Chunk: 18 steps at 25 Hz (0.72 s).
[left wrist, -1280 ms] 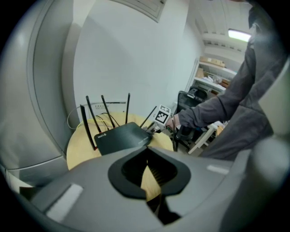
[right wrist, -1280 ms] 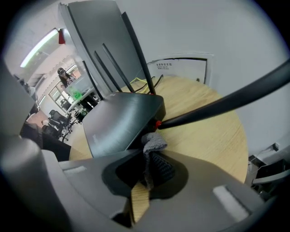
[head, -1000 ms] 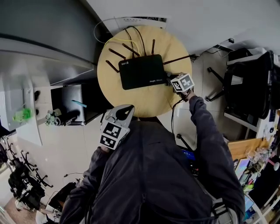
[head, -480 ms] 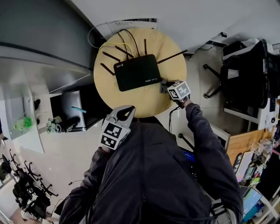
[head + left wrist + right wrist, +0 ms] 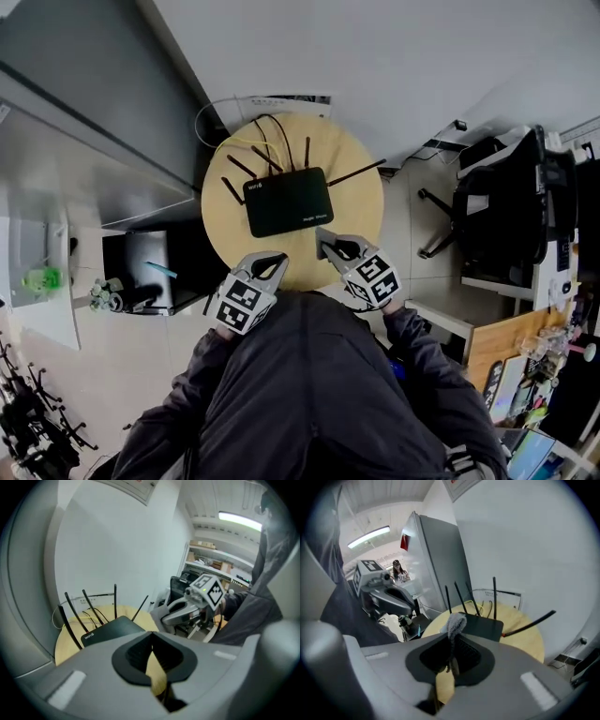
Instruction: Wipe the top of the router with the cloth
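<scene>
I see a round wooden table (image 5: 361, 211); the black router (image 5: 286, 201) lies flat on it; cables (image 5: 281, 127) trail across its far edge.

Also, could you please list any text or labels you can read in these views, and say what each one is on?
"WiFi6": white print at the front corner of the router, left gripper view.
Too small to read: a second white mark on the router's top, head view.
Cut off, unreadable: the red-printed sign at the top edge, right gripper view.
Blurred: the red label on the grey cabinet.
</scene>
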Tool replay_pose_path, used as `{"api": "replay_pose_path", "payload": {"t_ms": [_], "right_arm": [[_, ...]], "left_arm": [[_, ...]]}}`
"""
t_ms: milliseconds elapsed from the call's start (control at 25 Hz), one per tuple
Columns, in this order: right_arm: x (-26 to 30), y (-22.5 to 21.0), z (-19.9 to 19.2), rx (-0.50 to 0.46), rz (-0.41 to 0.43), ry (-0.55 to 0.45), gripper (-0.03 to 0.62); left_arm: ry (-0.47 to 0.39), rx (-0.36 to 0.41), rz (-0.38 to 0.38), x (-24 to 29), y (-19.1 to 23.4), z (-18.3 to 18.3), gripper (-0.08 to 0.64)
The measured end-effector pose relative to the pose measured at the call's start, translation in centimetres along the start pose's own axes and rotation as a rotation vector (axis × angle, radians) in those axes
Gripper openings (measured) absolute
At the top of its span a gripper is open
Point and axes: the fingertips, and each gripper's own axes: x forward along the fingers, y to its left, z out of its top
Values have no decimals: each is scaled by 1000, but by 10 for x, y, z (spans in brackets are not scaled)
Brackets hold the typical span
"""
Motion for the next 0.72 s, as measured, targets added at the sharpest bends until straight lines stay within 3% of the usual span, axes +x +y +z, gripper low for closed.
{"api": "replay_pose_path", "payload": {"t_ms": [160,360,720], "right_arm": [[-35,35,29,-39,5,-73,23],[-53,49,42,-116,-39,-90,21],[-60,59,48,-103,-33,-91,21]], "left_arm": [[-17,6,3,0,-4,1,0],[-29,-1,-1,-7,-5,5,0],[-14,-5,-37,-16,-18,8,0]]}}
